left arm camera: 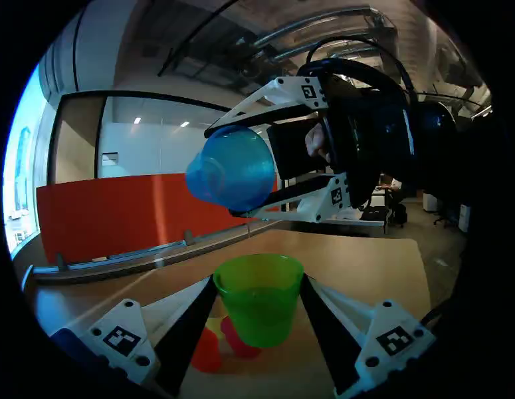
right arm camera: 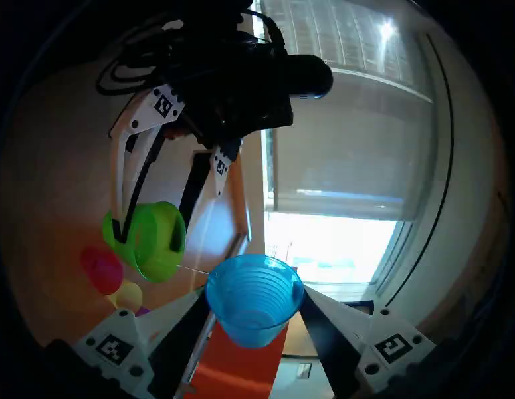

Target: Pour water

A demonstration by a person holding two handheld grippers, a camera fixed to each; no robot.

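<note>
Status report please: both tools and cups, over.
Left tool shut on green cup. Right tool shut on blue cup, tipped above it. Small cups on table, not blocking.

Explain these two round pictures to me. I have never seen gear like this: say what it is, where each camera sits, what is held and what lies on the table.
There is no robot: a person holds a two-finger gripper in each hand, and a fisheye camera rides on each. The left gripper view looks along the left gripper, shut on a translucent green plastic cup. The right gripper view looks along the right gripper, shut on a translucent blue plastic cup, tipped above the green one. Each view also shows the other gripper farther off. On the wooden table are a red plastic cup and a yellow plastic cup.
</note>
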